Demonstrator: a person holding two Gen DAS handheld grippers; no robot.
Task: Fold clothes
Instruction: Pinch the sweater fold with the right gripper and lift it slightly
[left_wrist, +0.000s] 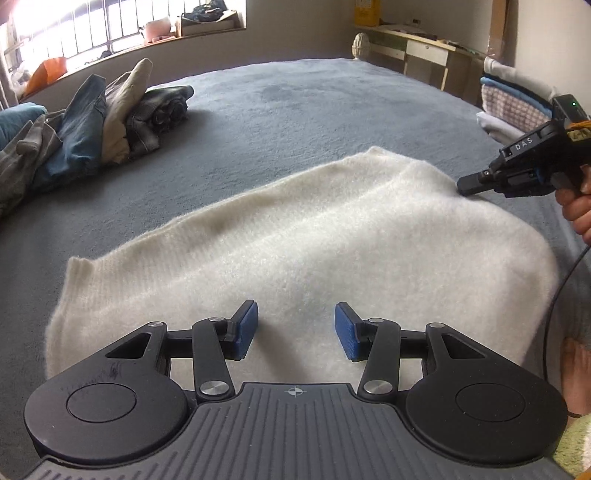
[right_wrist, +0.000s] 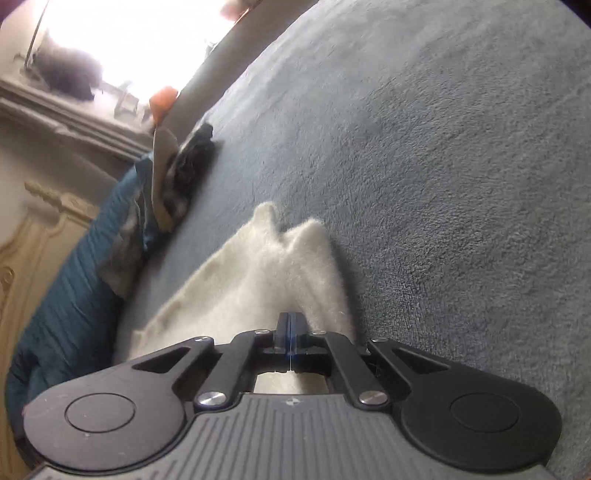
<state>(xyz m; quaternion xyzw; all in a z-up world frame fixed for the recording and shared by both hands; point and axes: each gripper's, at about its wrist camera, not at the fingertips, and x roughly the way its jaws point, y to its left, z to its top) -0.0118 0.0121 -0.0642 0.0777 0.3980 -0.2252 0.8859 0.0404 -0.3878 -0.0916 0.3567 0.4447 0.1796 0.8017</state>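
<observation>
On the grey-blue bed (left_wrist: 295, 110) a fluffy white sweater (left_wrist: 314, 251) lies spread out, its near edge hidden behind the left hand-held gripper (left_wrist: 295, 328), whose blue pads stand apart above the knit, grasping nothing. The right hand-held gripper (right_wrist: 291, 325) is clenched tight at the sweater's far right edge; whether any knit is pinched cannot be told. A pile of jeans and other clothes (left_wrist: 85, 122) sits well apart, cut off at the frame's left edge.

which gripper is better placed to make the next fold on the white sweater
Probably the right gripper. Its jaws are shut at the sweater's far edge, though whether they pinch fabric is unclear. The left gripper hangs open above the middle of the sweater, gripping nothing.
</observation>
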